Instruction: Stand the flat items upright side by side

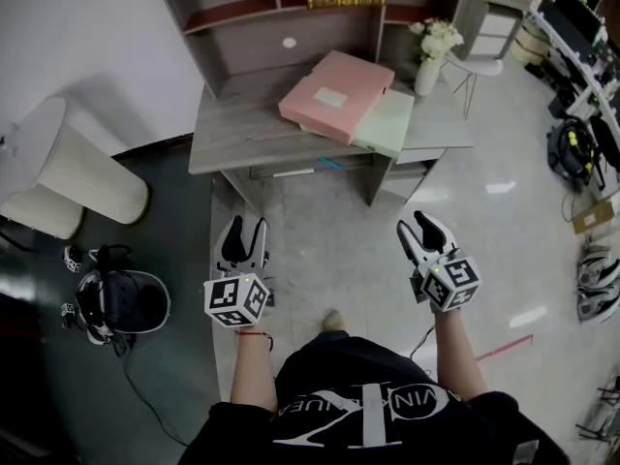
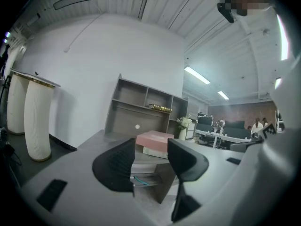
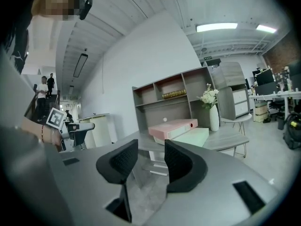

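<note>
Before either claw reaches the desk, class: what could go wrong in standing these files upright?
1. The pink file lies on the green file near the front edge of the desk; lifting one could drag the other off.
2. The flower vase stands close beside them and could be knocked over.

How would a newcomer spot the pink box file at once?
Start at the grey desk with shelves behind it. Two box files lie flat on its right half, near a white vase. The pink box file is the upper one, resting on the pale green box file.
</note>
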